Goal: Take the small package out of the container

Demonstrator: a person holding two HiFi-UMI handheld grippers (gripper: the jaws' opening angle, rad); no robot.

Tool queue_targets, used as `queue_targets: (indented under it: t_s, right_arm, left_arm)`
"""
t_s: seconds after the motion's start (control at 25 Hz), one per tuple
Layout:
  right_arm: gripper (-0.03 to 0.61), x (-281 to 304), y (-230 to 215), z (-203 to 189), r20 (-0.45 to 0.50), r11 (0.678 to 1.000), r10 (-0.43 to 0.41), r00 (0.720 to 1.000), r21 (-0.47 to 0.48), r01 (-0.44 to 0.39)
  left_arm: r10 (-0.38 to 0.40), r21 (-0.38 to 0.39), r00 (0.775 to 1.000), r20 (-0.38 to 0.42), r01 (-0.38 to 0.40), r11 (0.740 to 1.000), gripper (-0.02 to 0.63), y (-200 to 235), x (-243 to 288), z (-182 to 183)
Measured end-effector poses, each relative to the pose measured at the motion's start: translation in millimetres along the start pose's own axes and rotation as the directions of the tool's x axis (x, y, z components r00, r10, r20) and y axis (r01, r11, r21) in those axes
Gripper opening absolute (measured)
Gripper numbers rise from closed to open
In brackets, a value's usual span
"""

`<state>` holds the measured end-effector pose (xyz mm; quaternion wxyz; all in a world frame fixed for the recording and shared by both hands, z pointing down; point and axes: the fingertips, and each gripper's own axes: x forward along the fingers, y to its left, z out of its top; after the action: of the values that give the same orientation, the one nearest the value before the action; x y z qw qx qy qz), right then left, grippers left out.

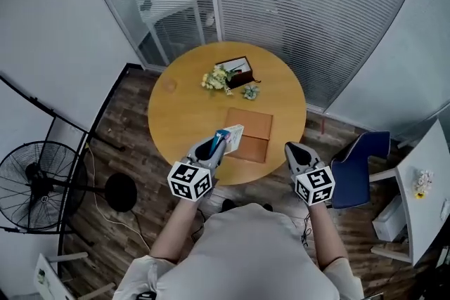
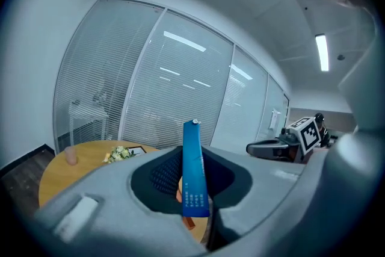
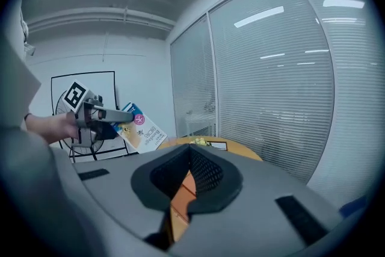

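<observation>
The small package [image 1: 230, 138], blue-edged with a pale printed face, is lifted above the near edge of the round wooden table [image 1: 183, 116]. My left gripper [image 1: 219, 142] is shut on it. In the left gripper view the package [image 2: 194, 171] stands edge-on and upright between the pads. From the right gripper view the package [image 3: 139, 128] sticks out of the left gripper [image 3: 99, 114] at a tilt. The flat brown container [image 1: 250, 133] lies on the table just right of the package. My right gripper [image 1: 294, 150] hovers at the table's near right edge, jaws shut and empty [image 3: 187, 173].
A bunch of small flowers [image 1: 218, 77] and a dark box [image 1: 239, 71] sit at the table's far side, a small pink cup [image 1: 169, 86] at its left. A floor fan [image 1: 31, 186] stands at the left, a blue chair [image 1: 360, 165] at the right. Glass walls with blinds lie behind.
</observation>
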<state>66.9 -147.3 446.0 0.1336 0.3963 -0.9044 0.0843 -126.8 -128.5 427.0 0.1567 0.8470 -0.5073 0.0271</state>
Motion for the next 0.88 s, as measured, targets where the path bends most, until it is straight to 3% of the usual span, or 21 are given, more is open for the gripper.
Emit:
queue_targets:
  t_s: [0.36, 0.88]
  right_arm:
    - [0.003, -15, -23, 24, 0.092, 0.999, 0.020, 0.996, -0.041, -0.016]
    - [0.003, -17, -27, 26, 0.104, 0.999, 0.046, 0.994, -0.015, -0.045]
  left_arm:
    - [0.061, -0.002, 0.997, 0.047, -0.061, 0.998, 0.074, -16, 1, 14]
    - [0.078, -0.025, 0.996, 0.054, -0.076, 0.997, 0.074, -26, 6, 12]
